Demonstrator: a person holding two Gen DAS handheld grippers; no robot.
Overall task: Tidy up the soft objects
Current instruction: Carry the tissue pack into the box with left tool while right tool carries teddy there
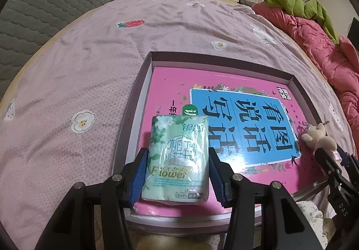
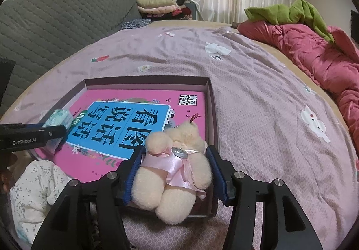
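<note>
Between the right gripper's (image 2: 175,173) slackening jaws, a plush bear (image 2: 174,173); left gripper (image 1: 177,173) (own view) clamping a tissue pack (image 1: 177,160).

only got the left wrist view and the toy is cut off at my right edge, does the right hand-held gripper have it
Observer: Yes. The plush bear sits between the blue pads of the right hand-held gripper, and both pads lie against its sides.
Operator: where is it hanging
Observer: At the near right corner of the box. Its head is above the pink book and its legs hang out past the near wall.
Operator: anything on it that could snag
Observer: A pink satin ribbon is tied round its middle, with a round silver charm on it.
</note>
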